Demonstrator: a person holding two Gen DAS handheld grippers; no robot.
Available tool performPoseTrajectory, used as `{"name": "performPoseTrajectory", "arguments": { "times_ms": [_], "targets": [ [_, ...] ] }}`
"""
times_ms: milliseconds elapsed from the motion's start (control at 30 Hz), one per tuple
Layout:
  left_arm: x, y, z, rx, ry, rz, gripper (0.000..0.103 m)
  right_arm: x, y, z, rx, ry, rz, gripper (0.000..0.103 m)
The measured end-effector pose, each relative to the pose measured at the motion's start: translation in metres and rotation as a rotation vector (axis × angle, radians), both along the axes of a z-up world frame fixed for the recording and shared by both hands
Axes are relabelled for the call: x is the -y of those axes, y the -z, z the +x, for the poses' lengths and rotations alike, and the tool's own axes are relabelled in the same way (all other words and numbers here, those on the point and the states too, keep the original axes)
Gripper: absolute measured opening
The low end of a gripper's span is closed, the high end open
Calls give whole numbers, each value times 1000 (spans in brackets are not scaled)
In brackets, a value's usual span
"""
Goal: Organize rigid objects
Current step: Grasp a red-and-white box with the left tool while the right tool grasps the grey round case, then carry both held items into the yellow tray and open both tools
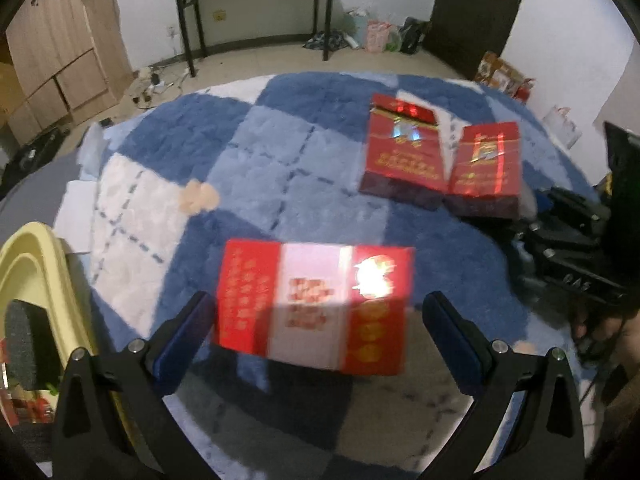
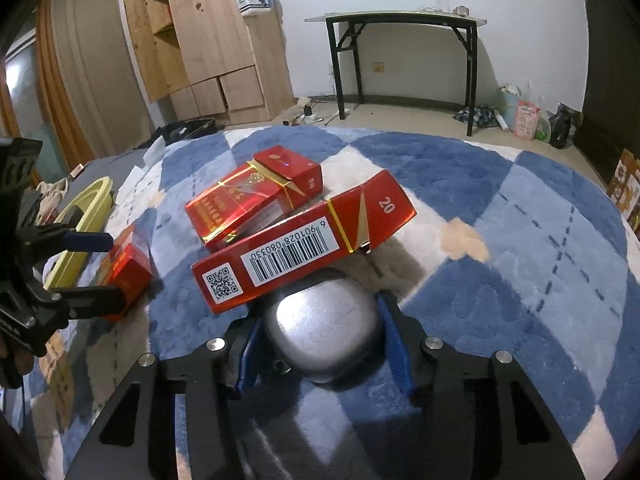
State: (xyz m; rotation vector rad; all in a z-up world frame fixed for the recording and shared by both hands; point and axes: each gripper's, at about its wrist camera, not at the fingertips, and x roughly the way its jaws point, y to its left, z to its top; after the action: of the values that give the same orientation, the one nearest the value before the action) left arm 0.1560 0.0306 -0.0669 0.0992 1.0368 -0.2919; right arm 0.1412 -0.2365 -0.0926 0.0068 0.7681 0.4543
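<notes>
In the right wrist view my right gripper [image 2: 320, 312] is shut on a rounded silver metal case [image 2: 324, 332], one blue pad on each side of it. Just beyond it a red pack with a barcode [image 2: 304, 244] leans on a second red pack [image 2: 252, 200]. Both packs [image 1: 404, 152] [image 1: 486, 168] also show in the left wrist view, far right on the blue checked blanket [image 1: 280, 140]. My left gripper [image 1: 318, 304] is open, and a red-and-white box [image 1: 316, 300] lies between its fingertips, with no pad pressing on it. From the right wrist view, the left gripper [image 2: 108, 266] stands at the left by that box [image 2: 128, 268].
A pale yellow tray [image 1: 28, 272] [image 2: 84, 216] lies at the blanket's left edge. Beyond the blanket stand a black folding table [image 2: 404, 20], a wooden wardrobe [image 2: 208, 40] and bags on the floor [image 2: 524, 116]. My right gripper's black body [image 1: 580, 248] is at the right.
</notes>
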Motion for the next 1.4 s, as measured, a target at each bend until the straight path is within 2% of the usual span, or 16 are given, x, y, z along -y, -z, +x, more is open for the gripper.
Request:
{"name": "performPoseTrajectory", "arguments": {
  "times_ms": [133,233,300,333,367,533,633,833,1000,1133,1233,1400],
  "targets": [
    [-20,5,5,-57,-32,-90,103,2,1,1,0,-1,7,52],
    [-20,15,7,-97,-29,-116,103,3,2,2,-5,1,9,52],
    [-14,18,2,-69,-28,-97,102,4,3,3,-8,1,17,52],
    [-12,18,0,-48,-32,-85,96,5,3,3,-7,1,19,52],
    [-10,17,-1,-27,-39,-72,95,5,3,3,-5,1,19,52],
    [-7,9,-8,7,-54,-73,94,8,2,1,-1,0,32,52],
    [-13,-16,-19,42,-56,-75,94,17,-5,-8,-16,29,48,51],
    [-39,-84,-46,140,-99,-90,94,49,-21,-38,-62,92,39,51],
    [-68,-139,-85,236,-108,-65,94,54,-62,-70,0,99,-43,51],
    [-117,-165,-106,263,-179,-42,94,27,-101,-99,67,34,-8,51],
    [-154,-172,-117,282,-249,-42,94,-5,-120,-113,91,-29,-18,51],
    [-226,-157,-118,265,-423,-43,94,-87,-151,-127,119,-191,53,51]
  ]
}}
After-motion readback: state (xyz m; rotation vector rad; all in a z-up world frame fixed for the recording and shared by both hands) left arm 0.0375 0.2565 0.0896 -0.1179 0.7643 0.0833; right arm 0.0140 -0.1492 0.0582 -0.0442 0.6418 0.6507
